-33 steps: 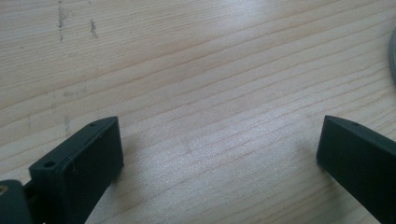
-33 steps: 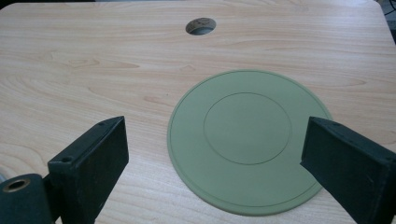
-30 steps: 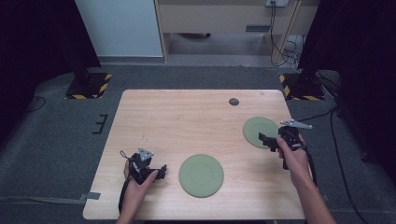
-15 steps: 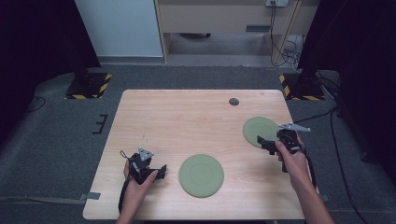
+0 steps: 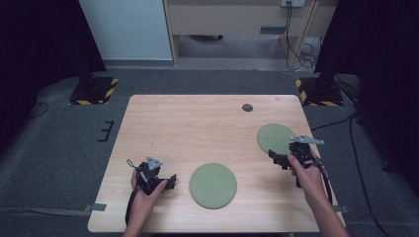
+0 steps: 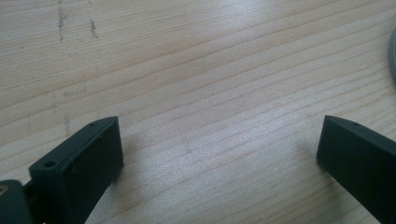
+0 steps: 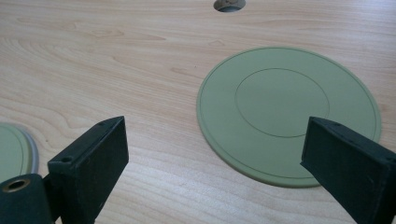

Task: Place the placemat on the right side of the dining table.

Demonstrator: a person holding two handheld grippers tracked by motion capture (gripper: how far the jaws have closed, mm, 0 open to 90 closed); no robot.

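Bare table is lying open ahead of my left gripper; small green plate is sitting before my right gripper.

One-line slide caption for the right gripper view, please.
Right gripper, jaws wide open, hovers at the near edge of a flat green disc on the wooden table; a second disc lies farther off.

A: Pale wood table, centre frame. Small dark round grommet near its far edge, right of middle.

B: Noted. Floor?

A: Grey carpet all round. Yellow-and-black striped bases, one at left, one at right. Black bracket just left of the table; tape strip lower left.

B: Top of frame?

A: White panel, wooden cabinet, cables hanging upper right.
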